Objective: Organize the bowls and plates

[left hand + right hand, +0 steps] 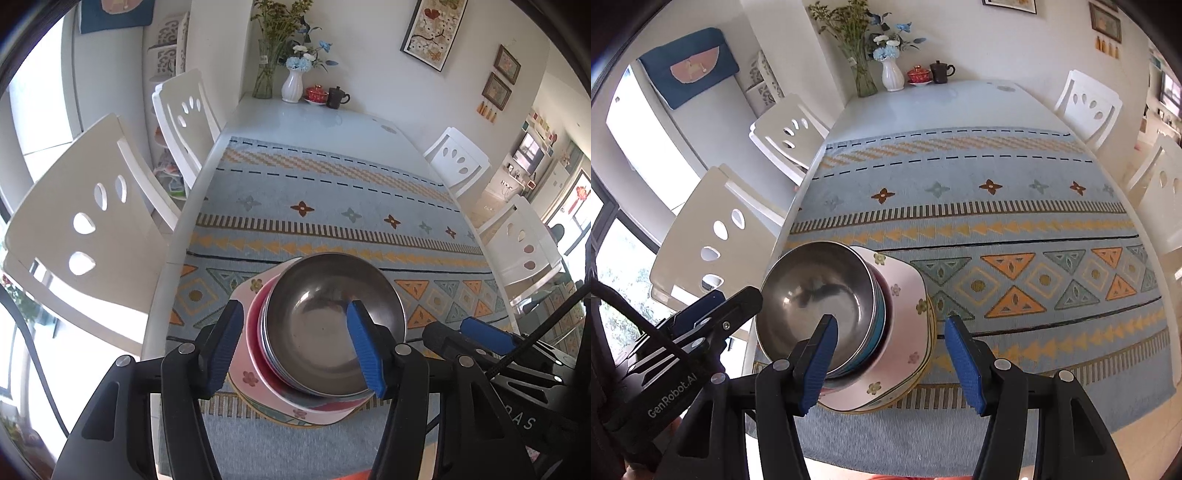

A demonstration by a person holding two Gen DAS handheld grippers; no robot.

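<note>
A stack of dishes sits on the patterned cloth near the table's front left corner. At its base are floral plates (247, 373) (908, 332), on them a red bowl (256, 332), and on top nested steel bowls (325, 317) (820, 295). My left gripper (297, 349) hovers open over the stack's left side. One pad lies outside the plates and the other over the top bowl's hollow, and neither presses on anything. My right gripper (892, 363) is open over the stack's right side in the same way. Each gripper also shows at the edge of the other's view.
A blue patterned cloth (332, 206) covers most of the white table. At the far end stand a glass vase (264, 74), a white vase (293, 86), a red lidded cup (316, 92) and a dark mug (337, 98). White chairs (92, 229) (458, 158) line both long sides.
</note>
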